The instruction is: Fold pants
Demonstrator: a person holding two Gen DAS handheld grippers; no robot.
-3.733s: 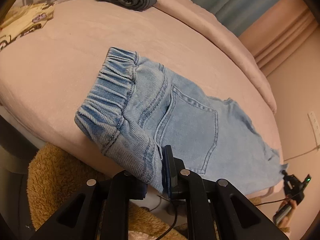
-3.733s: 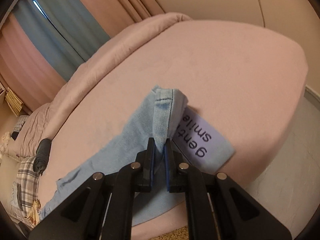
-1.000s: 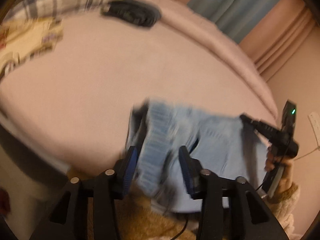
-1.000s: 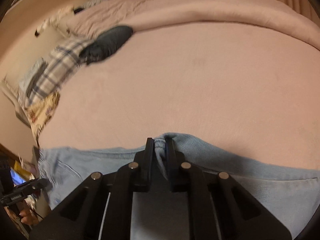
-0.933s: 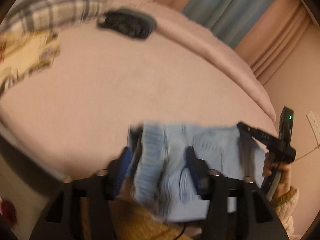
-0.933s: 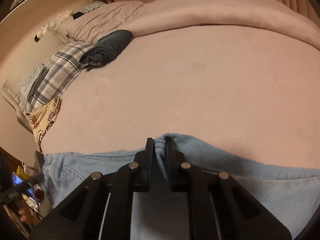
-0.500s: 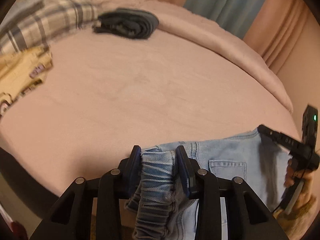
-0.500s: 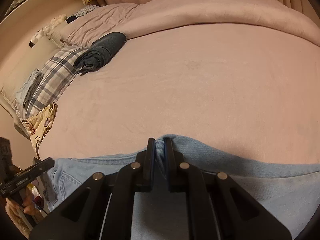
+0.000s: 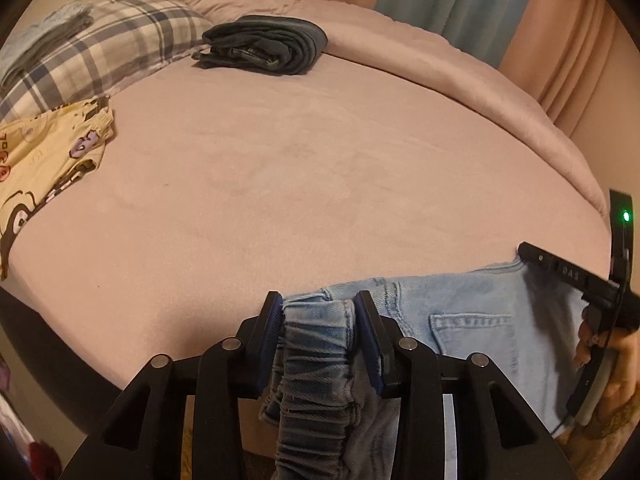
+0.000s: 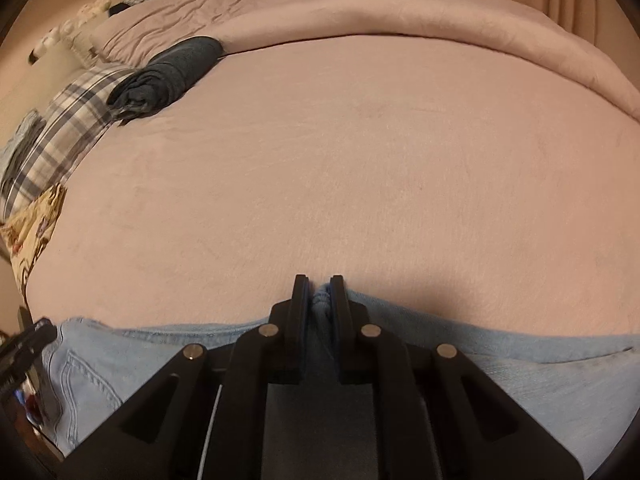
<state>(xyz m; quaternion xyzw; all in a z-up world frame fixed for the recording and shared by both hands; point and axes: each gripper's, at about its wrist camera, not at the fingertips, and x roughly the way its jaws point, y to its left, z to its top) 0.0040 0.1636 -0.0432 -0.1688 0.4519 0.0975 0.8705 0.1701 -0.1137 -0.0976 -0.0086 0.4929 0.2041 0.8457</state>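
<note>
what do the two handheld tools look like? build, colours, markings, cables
Both match: the left tool and right tool are matte black angular linkages with triangular cut-outs and silver pivot pins. Left tool's pads are dark blue and ribbed. In the left wrist view the right tool's body shows a green LED, faint lettering and a thin black cable.

One light denim pants (image 9: pixel 472 320), one dark folded garment (image 9: pixel 264 46), one plaid pillow (image 9: pixel 108 52).

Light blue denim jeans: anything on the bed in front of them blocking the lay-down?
Nothing visible. The pink bedspread ahead of the light blue denim jeans is bare; the folded dark garment and yellow printed cloth lie far off.
</note>
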